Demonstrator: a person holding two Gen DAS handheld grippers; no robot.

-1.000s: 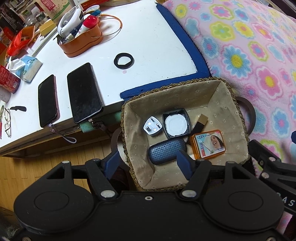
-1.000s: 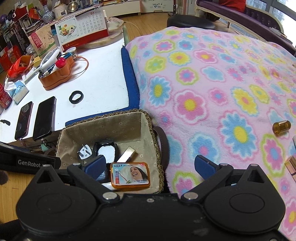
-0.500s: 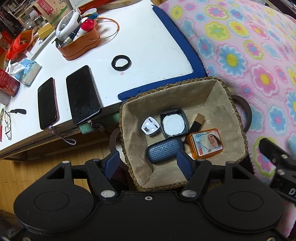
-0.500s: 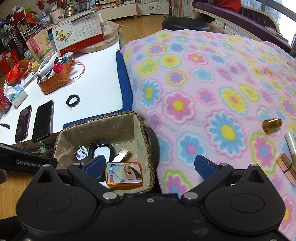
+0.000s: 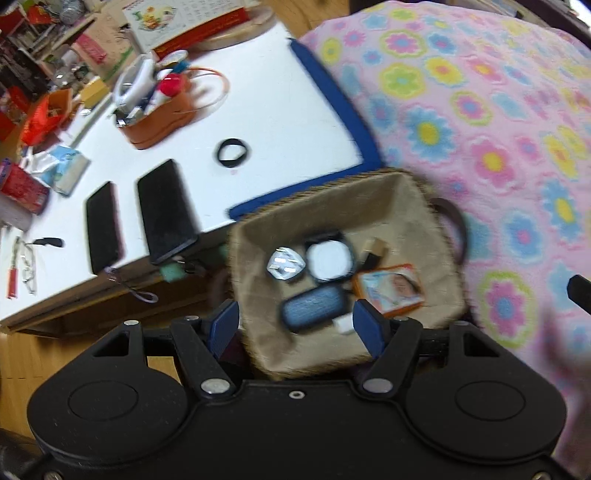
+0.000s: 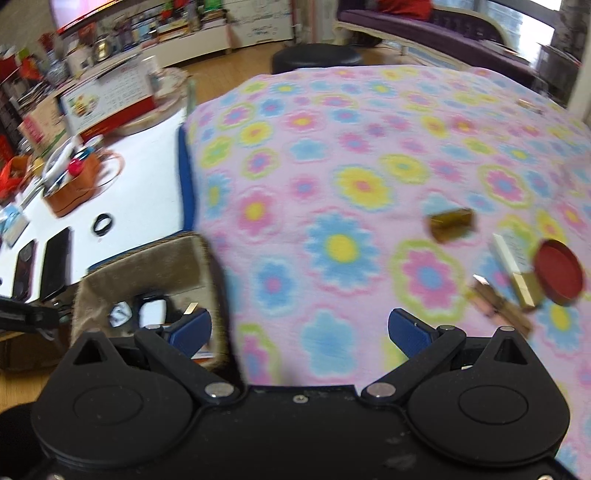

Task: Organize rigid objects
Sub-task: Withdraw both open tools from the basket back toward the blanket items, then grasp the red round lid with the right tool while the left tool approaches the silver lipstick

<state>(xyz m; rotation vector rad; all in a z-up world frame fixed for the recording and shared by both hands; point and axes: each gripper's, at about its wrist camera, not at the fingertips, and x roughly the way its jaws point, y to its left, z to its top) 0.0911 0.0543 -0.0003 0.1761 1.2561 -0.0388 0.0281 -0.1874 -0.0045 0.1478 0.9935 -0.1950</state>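
Note:
A woven basket point(image 5: 402, 192) with a cloth lining sits at the blanket's edge and holds a white plug point(image 5: 286, 263), a round white compact point(image 5: 328, 258), a dark blue case point(image 5: 314, 309), an orange tin point(image 5: 391, 290) and a small gold-capped piece point(image 5: 373, 251). My left gripper point(image 5: 297, 326) hovers open over the basket's near side with nothing between its fingers. My right gripper point(image 6: 299, 328) is open and empty above the flowered blanket point(image 6: 351, 192). On the blanket to its right lie an amber bottle point(image 6: 451, 224), a red round lid point(image 6: 559, 271), a white-and-gold tube point(image 6: 517, 271) and a wooden clothespin point(image 6: 496, 304).
A white table point(image 5: 273, 110) with a blue edge carries two black phones point(image 5: 164, 210), a black ring point(image 5: 232, 152), an orange organiser point(image 5: 159, 114), a desk calendar point(image 5: 184, 22) and glasses point(image 5: 26, 264). Wooden floor lies below. A black stool point(image 6: 316, 59) stands beyond the blanket.
The right gripper has swung right, away from the basket, bringing the lid, tube and clothespin into view. The left gripper has drawn up and back from the basket a little.

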